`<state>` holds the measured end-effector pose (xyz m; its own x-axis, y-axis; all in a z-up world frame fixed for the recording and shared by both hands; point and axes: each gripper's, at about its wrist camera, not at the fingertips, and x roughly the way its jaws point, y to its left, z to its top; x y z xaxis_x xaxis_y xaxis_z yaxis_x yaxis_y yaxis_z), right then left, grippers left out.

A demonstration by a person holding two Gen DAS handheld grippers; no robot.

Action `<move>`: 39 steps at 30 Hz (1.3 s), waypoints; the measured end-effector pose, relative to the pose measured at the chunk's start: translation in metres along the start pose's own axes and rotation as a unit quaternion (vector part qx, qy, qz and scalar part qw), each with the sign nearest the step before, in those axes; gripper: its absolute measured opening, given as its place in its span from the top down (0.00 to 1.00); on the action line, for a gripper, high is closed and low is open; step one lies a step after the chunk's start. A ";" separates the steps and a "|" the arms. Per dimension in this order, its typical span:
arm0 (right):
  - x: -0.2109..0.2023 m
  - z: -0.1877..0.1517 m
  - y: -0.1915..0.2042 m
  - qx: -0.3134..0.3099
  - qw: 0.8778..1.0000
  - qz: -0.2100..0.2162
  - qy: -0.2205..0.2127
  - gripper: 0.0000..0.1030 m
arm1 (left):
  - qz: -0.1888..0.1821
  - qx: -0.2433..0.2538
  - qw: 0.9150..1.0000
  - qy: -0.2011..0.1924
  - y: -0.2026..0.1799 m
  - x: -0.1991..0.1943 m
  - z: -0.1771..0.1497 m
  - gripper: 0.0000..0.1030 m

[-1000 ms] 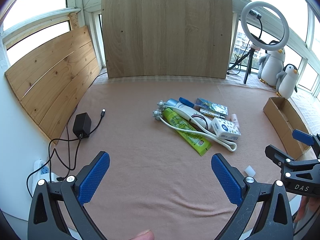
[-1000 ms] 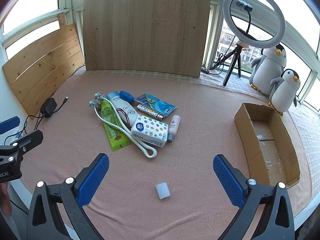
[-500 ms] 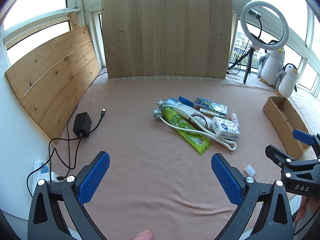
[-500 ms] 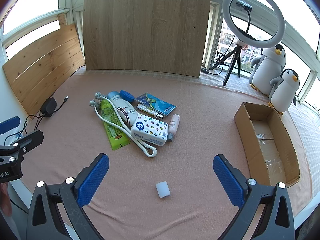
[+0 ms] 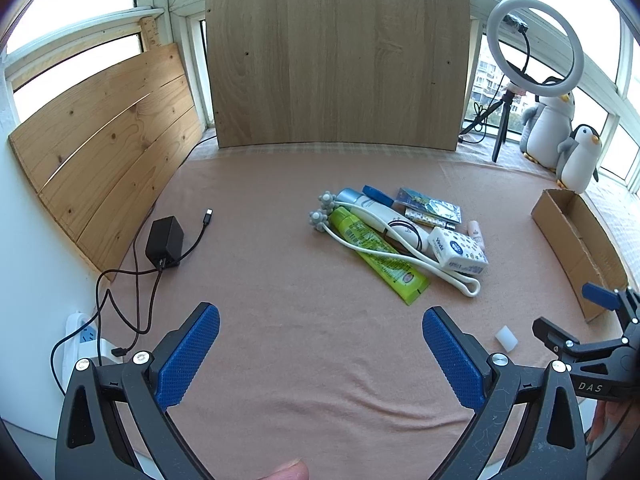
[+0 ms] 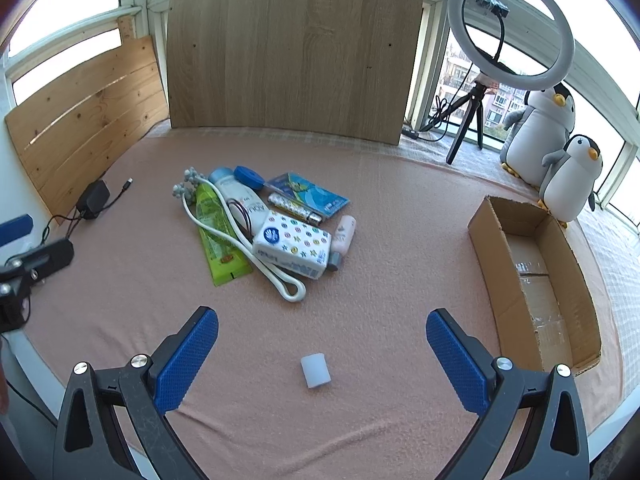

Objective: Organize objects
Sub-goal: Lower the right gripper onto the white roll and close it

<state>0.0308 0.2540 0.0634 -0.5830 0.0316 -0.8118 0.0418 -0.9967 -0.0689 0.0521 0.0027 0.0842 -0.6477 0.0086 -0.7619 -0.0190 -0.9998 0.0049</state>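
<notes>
Item 1: cluster of toiletries ahead of both claws, well apart from either. It comprised a green tube; a white lotion bottle with a dark hair tie lying on it; a white looped massager with grey knobbed ends, laid across the tube; a patterned tissue pack; a small pink bottle touching the pack's far side; a blue lid; a blue sachet; a patterned stick.

Item 2: small translucent white cap, lying alone between the right claw's fingers, near their tips.

Item 3: open cardboard box, ahead and right of the right claw.

Right claw: spread wide, holding nothing. Left claw: likewise spread wide, holding nothing, above bare cloth.

Surface: pink cloth-covered bench.

Periphery: black charger with cable, ahead-left of the left claw; ring light on tripod and two penguin plush toys, far right.
</notes>
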 end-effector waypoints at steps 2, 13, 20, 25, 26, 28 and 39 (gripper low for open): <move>0.014 -0.013 -0.012 0.005 1.000 0.003 0.022 0.00 | 0.002 -0.004 1.000 0.004 0.003 0.004 -0.001 0.00; 0.076 -0.049 -0.020 -0.024 0.997 0.047 0.063 0.13 | -0.006 -0.010 0.999 0.038 0.002 0.032 -0.007 0.00; 0.081 -0.038 -0.013 -0.050 0.996 0.060 0.050 0.50 | -0.025 -0.012 0.998 0.048 -0.005 0.052 -0.006 0.00; 0.080 -0.035 -0.011 -0.053 0.994 0.080 0.048 0.85 | -0.051 0.008 0.998 0.040 -0.022 0.078 0.004 0.00; 0.080 -0.035 -0.008 -0.057 0.994 0.075 0.046 0.85 | -0.051 0.014 0.998 0.037 -0.027 0.084 0.007 0.00; 0.078 -0.036 -0.005 -0.061 0.995 0.069 0.043 0.86 | -0.058 0.020 0.998 0.033 -0.037 0.097 0.013 0.00; 0.078 -0.041 -0.015 -0.029 0.995 0.090 0.028 0.87 | -0.087 -0.001 0.996 0.037 -0.072 0.152 0.059 0.07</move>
<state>0.0181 0.2743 -0.0225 -0.5151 -0.1413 -0.8454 0.1884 -0.9809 0.0491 -0.0898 0.0767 0.0060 -0.5774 0.1794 -0.7965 -0.1243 -0.9835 -0.1315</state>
